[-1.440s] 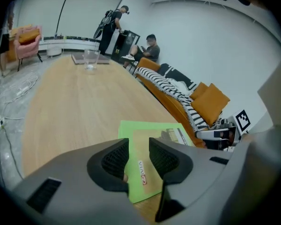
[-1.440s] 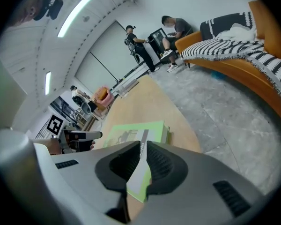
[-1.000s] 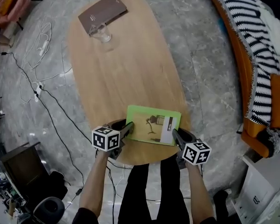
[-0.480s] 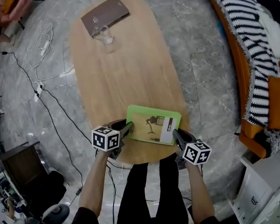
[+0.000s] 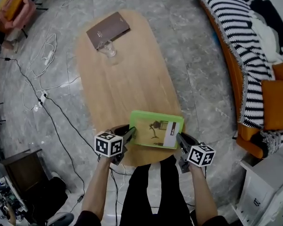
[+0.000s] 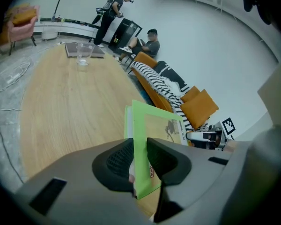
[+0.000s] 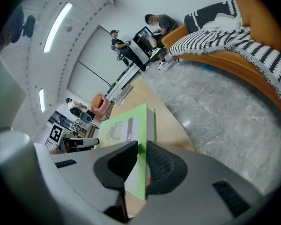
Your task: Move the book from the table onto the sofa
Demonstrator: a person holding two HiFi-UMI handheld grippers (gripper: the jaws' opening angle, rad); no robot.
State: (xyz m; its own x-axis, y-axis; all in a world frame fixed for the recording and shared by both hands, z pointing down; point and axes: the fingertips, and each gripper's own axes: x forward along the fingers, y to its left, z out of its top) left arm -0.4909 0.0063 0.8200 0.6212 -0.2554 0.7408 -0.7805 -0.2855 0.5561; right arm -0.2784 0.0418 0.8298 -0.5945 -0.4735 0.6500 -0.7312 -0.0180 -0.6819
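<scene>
The green book (image 5: 155,130) hangs level a little above the near end of the oval wooden table (image 5: 127,79), gripped at both short edges. My left gripper (image 5: 131,132) has the book's left edge between its pads; its jaws are closing on the cover (image 6: 157,130). My right gripper (image 5: 179,138) is shut on the book's right edge (image 7: 129,125). The orange sofa (image 5: 236,55), draped with a black-and-white striped blanket, runs along the right side.
A brown book (image 5: 108,29) and a clear glass (image 5: 109,48) sit at the table's far end. Cables (image 5: 42,55) trail over the marble floor on the left. An orange cushion (image 5: 278,102) lies on the sofa. A white cabinet (image 5: 269,187) stands at lower right.
Both grippers have risen together with the green book, which has come up off the tabletop. The left jaws have narrowed onto its edge.
</scene>
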